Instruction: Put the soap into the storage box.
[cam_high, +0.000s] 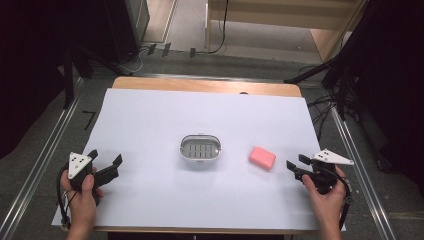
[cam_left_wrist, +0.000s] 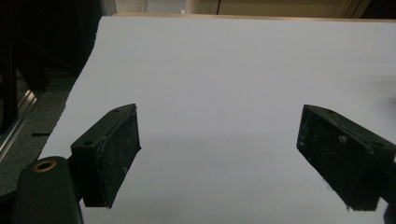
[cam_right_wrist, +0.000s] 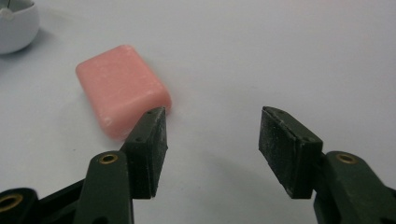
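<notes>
A pink bar of soap (cam_high: 262, 157) lies flat on the white sheet, right of a white oval soap dish (cam_high: 200, 149) with a slotted grey insert. My right gripper (cam_high: 295, 161) rests just right of the soap, open, with nothing between its jaws. In the right gripper view the soap (cam_right_wrist: 121, 88) lies ahead and left of the gripper (cam_right_wrist: 212, 135), partly behind its left jaw, and the dish's rim (cam_right_wrist: 14, 23) shows at the top left. My left gripper (cam_high: 106, 156) stands wide open at the sheet's near left. Bare sheet lies between the jaws of that gripper (cam_left_wrist: 217, 140).
A white sheet (cam_high: 150, 115) covers most of the wooden table (cam_high: 200, 85). Metal rails (cam_high: 45, 160) run along both sides of the table, with dark stands and cables beyond them. The sheet's left edge (cam_left_wrist: 74, 93) lies close to my left gripper.
</notes>
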